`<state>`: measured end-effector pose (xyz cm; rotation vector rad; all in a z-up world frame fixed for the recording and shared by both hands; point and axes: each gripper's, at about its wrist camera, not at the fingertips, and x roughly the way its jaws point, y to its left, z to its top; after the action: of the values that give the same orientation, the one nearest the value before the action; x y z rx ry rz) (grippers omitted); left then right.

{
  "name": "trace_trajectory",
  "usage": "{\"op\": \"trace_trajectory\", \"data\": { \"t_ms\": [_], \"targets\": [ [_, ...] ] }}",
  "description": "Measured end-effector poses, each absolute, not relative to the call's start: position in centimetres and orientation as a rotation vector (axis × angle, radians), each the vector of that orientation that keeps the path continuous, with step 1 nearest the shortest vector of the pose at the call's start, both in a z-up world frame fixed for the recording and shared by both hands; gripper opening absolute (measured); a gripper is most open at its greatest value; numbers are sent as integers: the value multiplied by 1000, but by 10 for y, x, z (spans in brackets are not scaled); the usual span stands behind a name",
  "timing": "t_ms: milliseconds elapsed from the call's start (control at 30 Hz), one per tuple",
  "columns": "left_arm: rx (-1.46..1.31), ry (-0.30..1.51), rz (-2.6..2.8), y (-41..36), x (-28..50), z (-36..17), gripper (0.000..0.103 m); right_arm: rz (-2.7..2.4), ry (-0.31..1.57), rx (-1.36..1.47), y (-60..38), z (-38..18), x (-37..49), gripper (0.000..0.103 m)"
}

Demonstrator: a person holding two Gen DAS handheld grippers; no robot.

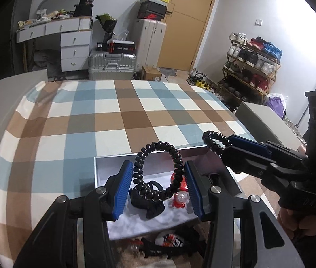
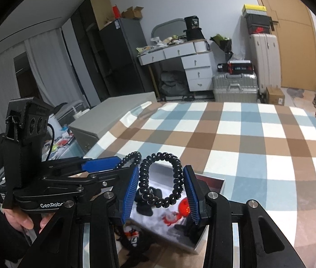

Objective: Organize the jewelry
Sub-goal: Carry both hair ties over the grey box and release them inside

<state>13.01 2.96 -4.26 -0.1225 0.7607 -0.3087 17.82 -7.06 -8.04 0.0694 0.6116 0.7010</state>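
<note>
Checked blue-brown-white cloth [image 1: 117,111] covers table in cluttered bedroom. Two black spiral coil bracelets: one [image 1: 158,172] pinched between left gripper [image 1: 159,189] pads, other [image 2: 161,178] pinched by right gripper [image 2: 161,192]. Both held above open white box [image 1: 122,225] holding black and red trinkets.

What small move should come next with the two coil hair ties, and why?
Probably lower both and release into the white box. Each gripper, left and right, is shut on a black coil hair tie held above the box, where a black claw clip and red trinket already lie.
</note>
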Motion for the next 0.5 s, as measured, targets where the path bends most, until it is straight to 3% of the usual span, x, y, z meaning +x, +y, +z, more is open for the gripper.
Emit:
{"op": "trace_trajectory", "data": {
  "t_ms": [500],
  "targets": [
    [-100, 797, -346, 21, 141, -53, 42, 711, 674, 81, -72, -108, 200, 41]
  ]
}}
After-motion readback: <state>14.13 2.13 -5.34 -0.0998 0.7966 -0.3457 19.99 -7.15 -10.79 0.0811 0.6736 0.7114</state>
